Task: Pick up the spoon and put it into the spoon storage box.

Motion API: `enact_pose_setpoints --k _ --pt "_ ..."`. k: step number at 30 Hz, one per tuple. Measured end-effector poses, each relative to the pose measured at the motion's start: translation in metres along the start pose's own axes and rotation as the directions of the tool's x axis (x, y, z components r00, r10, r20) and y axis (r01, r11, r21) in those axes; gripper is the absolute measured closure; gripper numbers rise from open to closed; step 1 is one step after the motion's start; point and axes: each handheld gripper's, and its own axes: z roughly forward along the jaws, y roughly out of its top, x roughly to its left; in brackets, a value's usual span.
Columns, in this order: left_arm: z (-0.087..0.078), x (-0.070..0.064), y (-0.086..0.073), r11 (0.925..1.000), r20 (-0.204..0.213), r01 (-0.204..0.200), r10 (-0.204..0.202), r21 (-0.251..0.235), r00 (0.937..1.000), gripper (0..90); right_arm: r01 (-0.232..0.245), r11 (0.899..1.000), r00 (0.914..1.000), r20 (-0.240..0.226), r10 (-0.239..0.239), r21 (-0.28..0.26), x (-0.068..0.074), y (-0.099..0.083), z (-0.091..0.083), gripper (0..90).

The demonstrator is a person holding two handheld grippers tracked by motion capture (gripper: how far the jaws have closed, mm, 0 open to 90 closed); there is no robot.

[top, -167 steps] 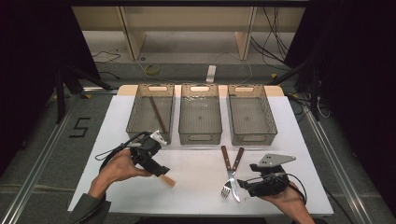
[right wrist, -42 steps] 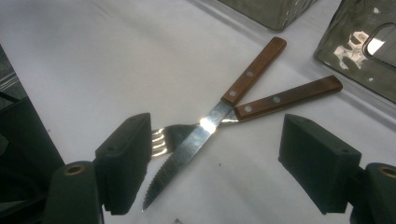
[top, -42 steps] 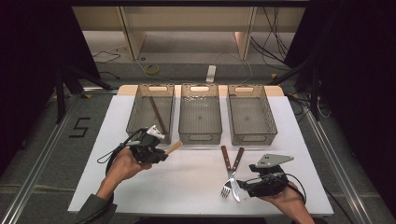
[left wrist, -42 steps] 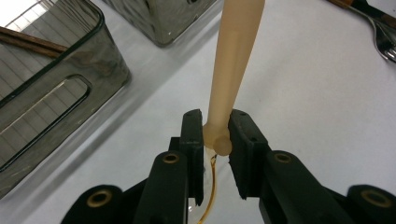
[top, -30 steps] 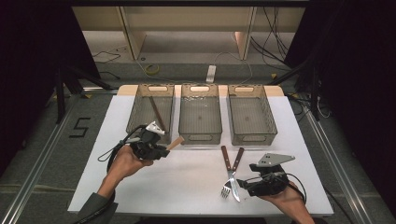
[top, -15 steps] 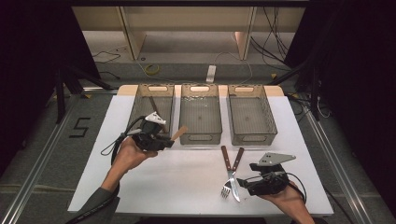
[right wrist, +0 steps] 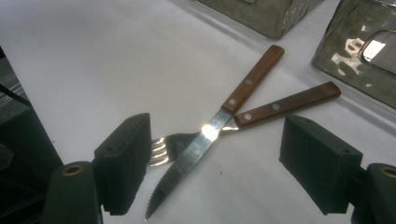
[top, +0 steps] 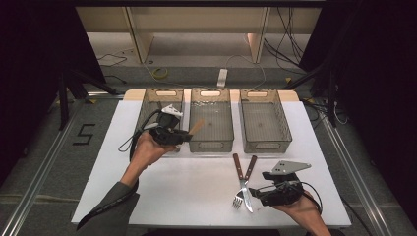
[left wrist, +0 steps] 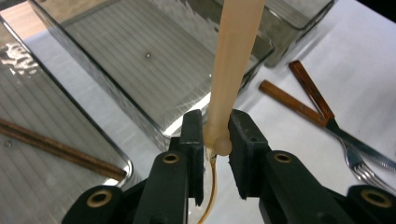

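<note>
Nearest, at the table's front edge: right gripper (top: 253, 192) resting low with jaws spread wide and empty, just short of a knife (right wrist: 219, 126) lying crossed over a fork (right wrist: 261, 112), both wood-handled, blade tip and tines pointing toward the hand. Farther in, left gripper (top: 186, 136) pinching a pale wooden utensil (left wrist: 233, 65) by its rounded end, jaws pressed against it from both sides (the far end out of frame, so spoon or spatula cannot be told). Held aloft and tilted, over the near wall between the left bin (top: 147, 105) and the middle bin (top: 211, 142). Step in hand, by the look of it: carrying the piece to a bin for sorting. Next move likely calling for a short reach forward to clear the rim, then letting the jaws part over the middle bin's bare floor. In the way: that near rim, liable to catch the utensil if lowered early. Beyond: dark chopsticks (left wrist: 60, 149) already in the left bin, and the right bin (top: 260, 120) standing apart.
</note>
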Motion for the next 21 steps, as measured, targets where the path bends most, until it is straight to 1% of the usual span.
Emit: enact_pose_setpoints --k 1,2,3,4,5,6,7,16,17,18,19,20,21 --pt "0.003 0.001 0.005 0.9999 -0.006 0.01 -0.01 -0.009 0.9999 76.3 0.001 1.0 1.0 -0.001 -0.001 0.001 0.0 0.0 0.0 25.7" --pt "0.003 0.001 0.005 0.9999 -0.006 0.01 -0.01 -0.009 0.9999 76.4 0.001 1.0 1.0 -0.001 -0.001 0.001 0.0 0.0 0.0 25.7" --pt "0.005 0.001 0.011 0.9997 -0.007 0.013 -0.013 -0.019 0.9999 76.3 0.002 1.0 1.0 -0.002 -0.002 0.001 0.0 0.0 0.0 25.7" --pt "0.005 0.001 0.011 0.9997 -0.007 0.013 -0.013 -0.019 0.9999 76.3 0.002 1.0 1.0 -0.002 -0.002 0.001 0.0 0.0 0.0 25.7" --pt "0.006 0.001 0.016 0.9992 -0.003 0.018 -0.018 -0.034 0.9998 76.3 0.001 1.0 1.0 -0.003 -0.001 0.0 0.0 0.0 0.0 25.7" --pt "0.006 0.001 0.016 0.9992 -0.003 0.018 -0.018 -0.034 0.9998 76.4 0.001 1.0 1.0 -0.003 -0.001 0.0 0.0 0.0 0.0 25.7" --pt "0.008 0.003 0.02 0.9986 0.005 0.025 -0.024 -0.046 0.9997 76.3 0.001 1.0 1.0 -0.004 -0.001 0.0 0.0 0.0 0.0 25.7" --pt "0.019 0.005 0.033 0.9971 -0.01 0.042 -0.042 -0.063 0.9991 76.3 -0.003 1.0 1.0 -0.008 0.003 0.001 -0.001 0.0 0.001 25.7" --pt "0.022 0.007 0.036 0.9958 -0.015 0.051 -0.052 -0.076 0.9985 76.3 -0.002 1.0 1.0 -0.007 0.002 0.001 -0.001 0.0 0.001 25.7" --pt "0.022 0.007 0.036 0.9958 -0.015 0.051 -0.052 -0.076 0.9985 76.3 -0.002 1.0 1.0 -0.007 0.002 0.001 -0.001 0.0 0.001 25.7" --pt "0.025 0.011 0.038 0.994 -0.013 0.069 -0.07 -0.085 0.9974 76.3 -0.001 1.0 1.0 -0.006 0.001 0.0 0.0 -0.001 0.0 25.7" --pt "0.025 0.011 0.038 0.994 -0.013 0.069 -0.07 -0.085 0.9974 76.3 -0.001 1.0 1.0 -0.007 0.001 -0.001 0.0 -0.001 0.0 25.8" --pt "0.029 0.013 0.04 0.9929 -0.021 0.08 -0.082 -0.087 0.9964 76.3 -0.002 1.0 1.0 -0.008 0.002 -0.002 -0.001 -0.001 0.0 25.7"
